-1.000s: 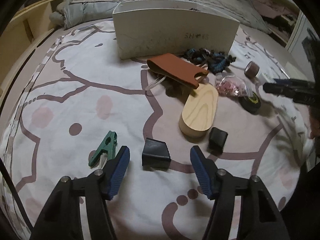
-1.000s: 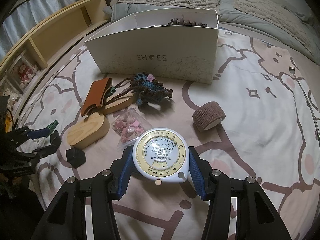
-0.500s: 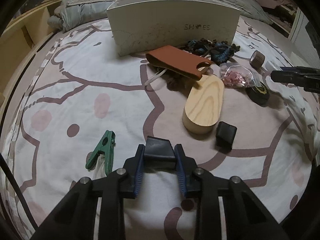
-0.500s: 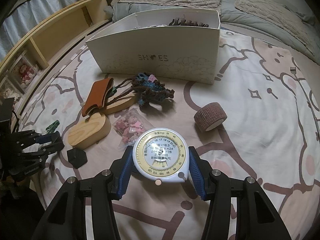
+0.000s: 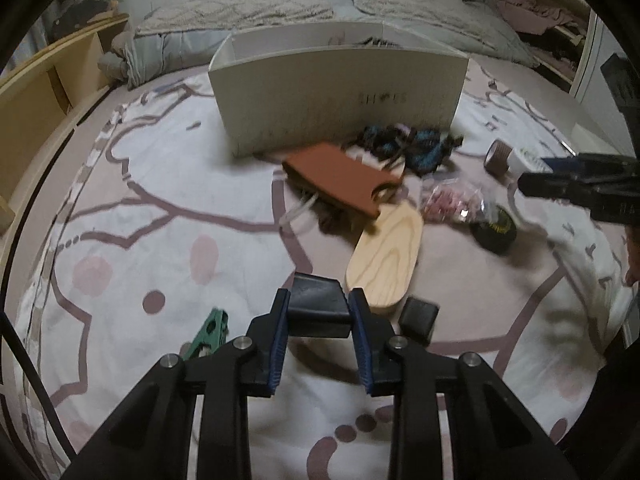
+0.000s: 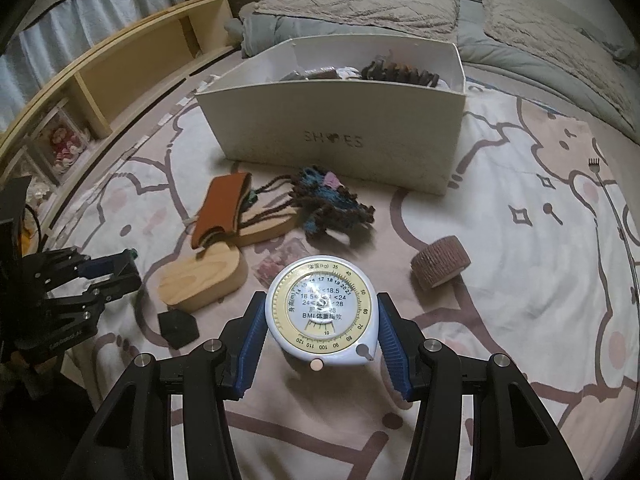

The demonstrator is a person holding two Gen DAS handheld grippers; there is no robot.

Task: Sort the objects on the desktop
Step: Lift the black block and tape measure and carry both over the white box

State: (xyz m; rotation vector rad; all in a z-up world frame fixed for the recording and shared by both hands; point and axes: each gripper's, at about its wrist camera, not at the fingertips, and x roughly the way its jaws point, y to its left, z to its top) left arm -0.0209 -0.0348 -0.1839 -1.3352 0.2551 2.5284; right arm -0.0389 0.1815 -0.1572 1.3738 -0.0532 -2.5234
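My left gripper is shut on a small black block, held just above the patterned bedspread. A round white tape measure with a yellow dial sits pinched between the blue pads of my right gripper. Behind stands a white box marked SHOES, with dark items inside. The right wrist view shows the left gripper at the far left with the black block in it. The right gripper reaches in from the right edge of the left wrist view.
On the bedspread lie a wooden oval piece, a brown leather sleeve, a yarn bundle, a bag of pink bits, a black tape roll, a brown bandage roll, another black block and a green clip.
The left gripper went from wide open around the black block to shut on it, then rose a little with it. The right gripper kept still with the tape measure.
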